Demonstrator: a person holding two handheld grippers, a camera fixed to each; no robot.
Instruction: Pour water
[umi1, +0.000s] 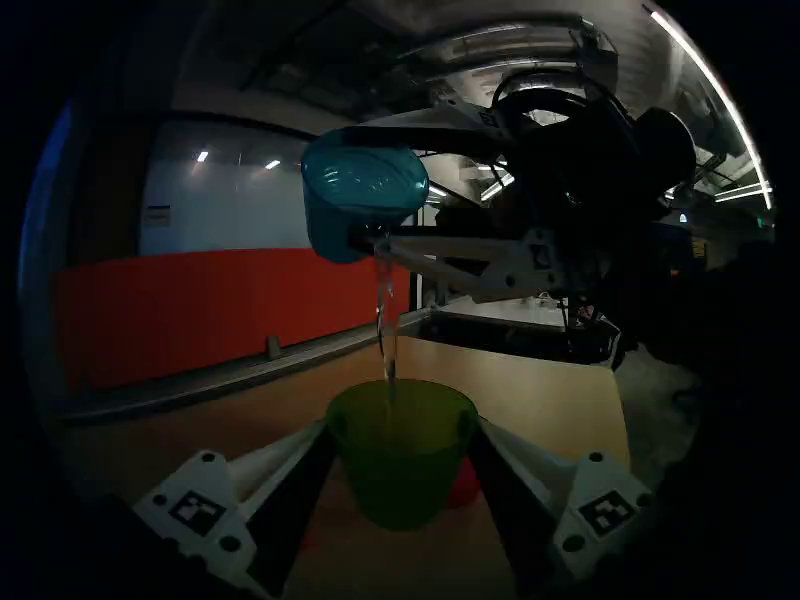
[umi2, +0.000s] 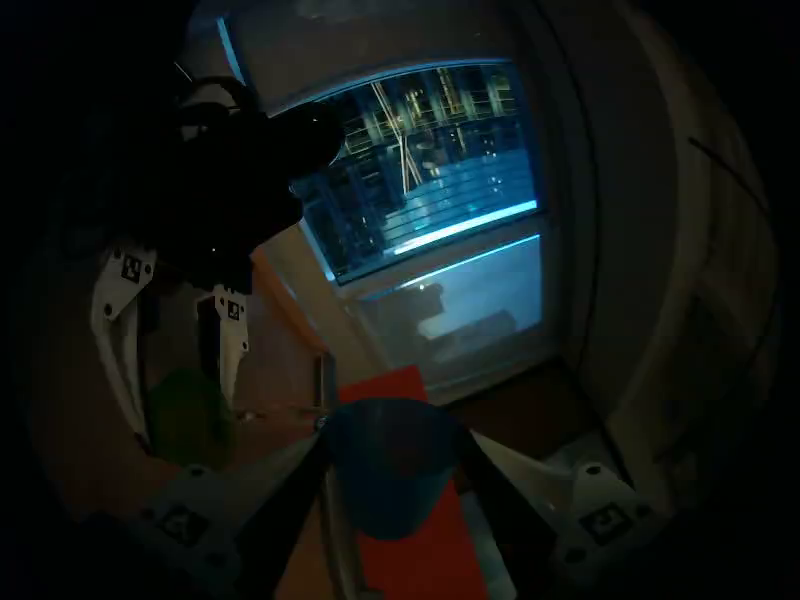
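The left hand-held gripper (umi1: 402, 428) pinches an upright green cup (umi1: 400, 475) between both fingers, over the wooden worktop (umi1: 540, 395); whether the cup rests on it cannot be told. Higher up, the right hand-held gripper (umi1: 362, 185) pinches a blue cup (umi1: 345, 215), tipped over. A thin stream of water (umi1: 386, 320) falls from its rim into the green cup. In the right gripper view the blue cup sits between the fingers, the green cup lies off to the left, and a window (umi2: 440, 180) is beyond.
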